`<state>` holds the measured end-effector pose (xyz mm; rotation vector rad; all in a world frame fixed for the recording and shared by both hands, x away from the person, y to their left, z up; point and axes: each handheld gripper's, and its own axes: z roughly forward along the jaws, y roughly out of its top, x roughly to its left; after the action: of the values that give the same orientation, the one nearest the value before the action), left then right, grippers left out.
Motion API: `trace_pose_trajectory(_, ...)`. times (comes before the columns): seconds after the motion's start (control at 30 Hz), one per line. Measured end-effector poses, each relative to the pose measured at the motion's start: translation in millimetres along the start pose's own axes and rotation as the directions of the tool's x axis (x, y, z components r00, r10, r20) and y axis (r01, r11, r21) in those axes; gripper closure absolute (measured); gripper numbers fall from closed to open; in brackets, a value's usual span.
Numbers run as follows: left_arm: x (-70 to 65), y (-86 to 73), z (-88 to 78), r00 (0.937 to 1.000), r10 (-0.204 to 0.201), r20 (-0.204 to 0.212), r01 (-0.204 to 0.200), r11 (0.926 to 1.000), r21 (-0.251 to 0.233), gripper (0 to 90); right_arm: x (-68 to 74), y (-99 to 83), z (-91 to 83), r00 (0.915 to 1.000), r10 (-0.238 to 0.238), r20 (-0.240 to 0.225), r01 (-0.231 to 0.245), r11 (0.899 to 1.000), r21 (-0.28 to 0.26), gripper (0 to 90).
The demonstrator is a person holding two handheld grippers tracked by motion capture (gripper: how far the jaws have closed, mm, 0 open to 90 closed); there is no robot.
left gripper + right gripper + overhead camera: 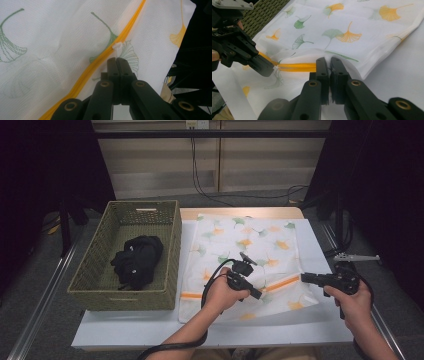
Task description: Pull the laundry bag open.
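Now the left gripper [117,59] pinches the small white zipper pull [117,46] of the white leaf-printed mesh bag [250,245] on the table [125,330], while the right gripper [329,60] clamps the bag's edge by its orange zipper [297,67].

bright even light on the table [150,330], dark surroundings, soft focus, near jaws perhaps slightly blurred

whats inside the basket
A bundle of black cloth lies on the floor of the basket, toward its middle. Anything beneath the cloth is covered, and the near wall hides the strip just behind it.
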<state>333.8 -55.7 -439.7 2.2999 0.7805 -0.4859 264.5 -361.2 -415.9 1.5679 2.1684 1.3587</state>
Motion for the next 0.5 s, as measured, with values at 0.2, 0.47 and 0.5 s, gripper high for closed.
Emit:
trace_pose_trajectory(0.2, 1.6, -0.6, 0.6, 1.0000, -0.005, -0.005, 0.005, 0.9999, -0.009, 90.0, -2.6, -0.1, -1.9, 1.0000, -0.001, 0.007, 0.001, 1.000, -0.002, 86.4)
trace_pose_trajectory(0.47, 3.1, -1.5, -1.8, 0.9998, -0.015, -0.009, 0.015, 0.9999, -0.009, 90.0, -4.4, -0.8, -3.6, 0.9998, 0.004, 0.020, -0.004, 1.000, -0.004, 86.4)
trace_pose_trajectory(0.5, 3.5, -1.5, -2.5, 0.9998, -0.017, -0.007, 0.017, 0.9998, -0.006, 90.0, -4.6, -0.6, -3.7, 0.9996, 0.001, 0.027, 0.000, 1.000, -0.007, 86.4)
